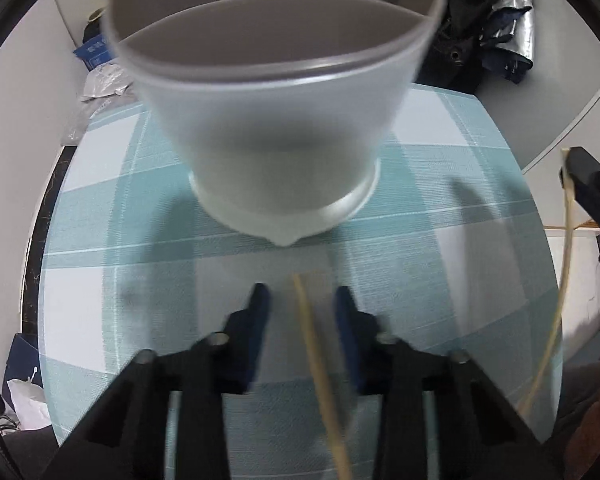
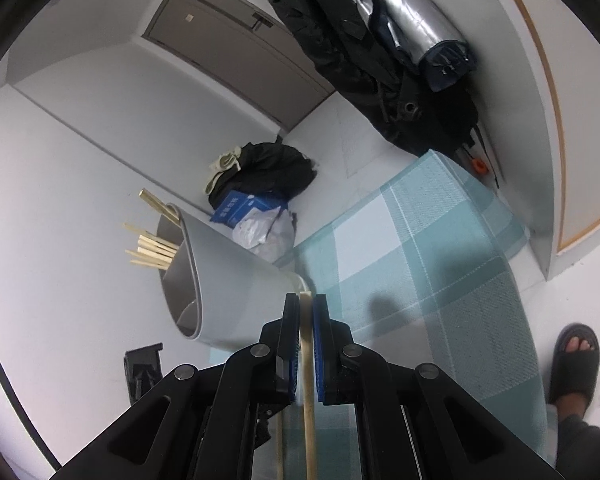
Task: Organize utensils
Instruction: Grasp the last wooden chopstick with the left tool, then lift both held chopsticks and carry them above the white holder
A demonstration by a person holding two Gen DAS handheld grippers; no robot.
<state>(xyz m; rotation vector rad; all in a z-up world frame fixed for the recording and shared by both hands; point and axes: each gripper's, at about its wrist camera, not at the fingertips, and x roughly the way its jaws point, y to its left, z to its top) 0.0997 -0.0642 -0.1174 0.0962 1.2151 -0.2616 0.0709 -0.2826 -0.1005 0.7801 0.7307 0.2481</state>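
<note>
**Jaws on chopsticks beside the grey holder**

The right gripper has its blue pads clamped together on a pale wooden chopstick, which runs back between the fingers and out under the rig. The left gripper points steeply down at the table, jaws a little apart, with a second chopstick lying in the gap between them; whether the pads actually press on it I cannot tell, as that view is blurred. Just beyond both grippers stands the grey utensil holder on the teal and white checked tablecloth. It has an inner divider, and a bundle of chopsticks sticks out of its mouth. Farther off, a black bag and a blue packet lie against the white wall, with dark coats hanging beyond. A sandalled foot rests on the floor.
</note>
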